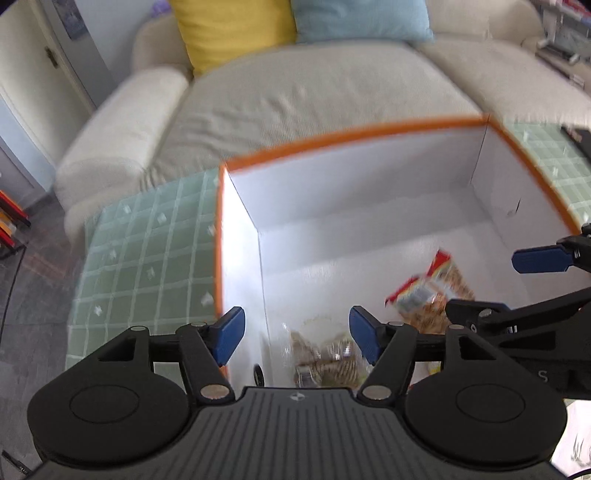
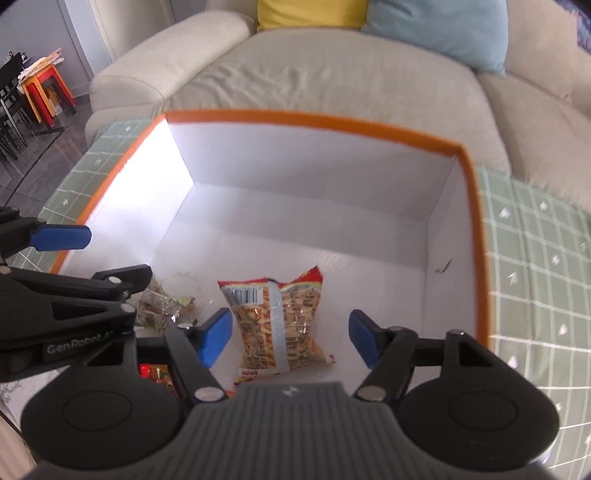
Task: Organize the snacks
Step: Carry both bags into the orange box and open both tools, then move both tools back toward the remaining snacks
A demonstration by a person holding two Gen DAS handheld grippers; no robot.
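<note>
A white box with an orange rim point(image 1: 332, 138) point(image 2: 295, 118) stands on a green checked tablecloth. On its floor lies a red and yellow snack bag point(image 2: 280, 325) point(image 1: 432, 295), back side up, and a clear packet of brown snacks point(image 1: 325, 354) point(image 2: 166, 299). My left gripper point(image 1: 295, 338) is open and empty above the box's near left corner, over the clear packet. My right gripper point(image 2: 290, 338) is open and empty above the red bag. Each gripper's blue finger shows in the other's view point(image 1: 539, 258) point(image 2: 61, 236).
A beige sofa point(image 1: 295, 96) point(image 2: 314, 74) with a yellow cushion point(image 1: 229, 26) and a light blue cushion point(image 1: 358, 18) is behind the table. The green tablecloth point(image 1: 147, 258) point(image 2: 535, 258) shows on both sides of the box. Red and orange stools point(image 2: 44, 88) stand far left.
</note>
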